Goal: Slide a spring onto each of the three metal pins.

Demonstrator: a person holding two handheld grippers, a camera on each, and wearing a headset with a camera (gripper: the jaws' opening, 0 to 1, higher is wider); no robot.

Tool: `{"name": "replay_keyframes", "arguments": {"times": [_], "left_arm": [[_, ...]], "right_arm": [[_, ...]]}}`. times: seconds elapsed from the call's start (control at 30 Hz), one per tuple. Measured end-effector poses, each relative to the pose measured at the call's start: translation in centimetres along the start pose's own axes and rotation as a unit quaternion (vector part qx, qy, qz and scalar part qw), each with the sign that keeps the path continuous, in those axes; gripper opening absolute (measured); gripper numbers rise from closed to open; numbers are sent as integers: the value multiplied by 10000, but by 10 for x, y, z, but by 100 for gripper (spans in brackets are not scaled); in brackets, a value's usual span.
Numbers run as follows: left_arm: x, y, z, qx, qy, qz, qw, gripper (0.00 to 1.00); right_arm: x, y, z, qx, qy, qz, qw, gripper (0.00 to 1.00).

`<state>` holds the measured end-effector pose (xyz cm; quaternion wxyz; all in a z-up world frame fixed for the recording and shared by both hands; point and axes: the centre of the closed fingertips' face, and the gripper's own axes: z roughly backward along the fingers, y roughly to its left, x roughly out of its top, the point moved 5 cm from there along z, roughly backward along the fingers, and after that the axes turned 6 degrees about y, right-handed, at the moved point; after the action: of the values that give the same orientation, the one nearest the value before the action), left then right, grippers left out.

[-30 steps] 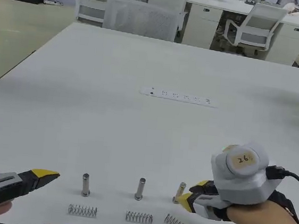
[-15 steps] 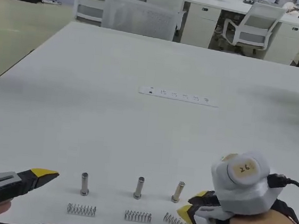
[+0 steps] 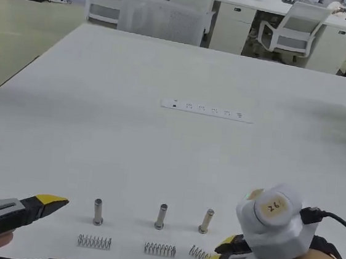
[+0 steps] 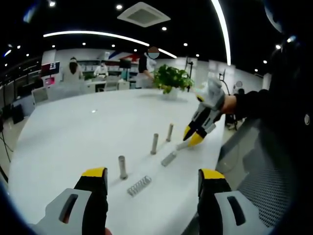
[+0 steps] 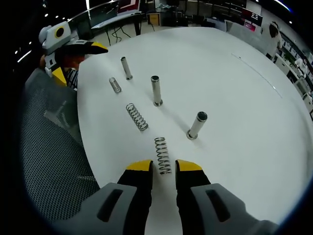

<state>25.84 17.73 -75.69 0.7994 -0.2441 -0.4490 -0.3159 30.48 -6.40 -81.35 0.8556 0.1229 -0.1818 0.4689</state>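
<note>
"Where do things stand?"

"Three pins stand upright in a row near the front edge of the table (image 3: 158,153): left pin (image 3: 98,211), middle pin (image 3: 161,216), right pin (image 3: 206,220). Just in front of each one a coil lies flat on its side: left spring (image 3: 94,241), middle spring (image 3: 160,249), right spring (image 5: 162,154). None is on a pin yet."

"And the tools?"

"The right gripper (image 5: 164,167) is down at the right spring, with its jaws only a narrow gap apart, straddling the near end. I'd say it hasn't pinched it, since the coil lies unbent on the table. The left gripper (image 4: 152,177) hangs off beside the left pin, jaws wide, holding nothing."

"Tricky thing to grab?"

"I'd guess so. It looks like thin wire, nearly weightless and round, so it may roll or skate on that smooth top. Squeeze it hard across the coils and it could squash or shoot out sideways."

"So where would you take it?"

"Near one end, across its width, and gently. That leaves most of the length and the far opening free to go over the pin's top. The pin looks like stiff, solid metal, but I can't tell whether it's fixed down, so a sideways knock might tip it. Better to come straight down along its axis."
</note>
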Motion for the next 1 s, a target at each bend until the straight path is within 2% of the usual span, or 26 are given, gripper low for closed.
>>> {"name": "replay_keyframes", "arguments": {"times": [0.13, 0.37, 1.0], "left_arm": [[-1, 0, 0, 4, 4, 14, 10000, 71], [-2, 0, -1, -27, 25, 39, 10000, 70], [-2, -3, -2, -135, 73, 22, 9999, 67]], "right_arm": [[-4, 1, -3, -5, 160, 114, 9998, 15], [-6, 0, -6, -3, 253, 200, 9995, 14], [-6, 0, -6, -101, 365, 692, 9969, 8]]}}
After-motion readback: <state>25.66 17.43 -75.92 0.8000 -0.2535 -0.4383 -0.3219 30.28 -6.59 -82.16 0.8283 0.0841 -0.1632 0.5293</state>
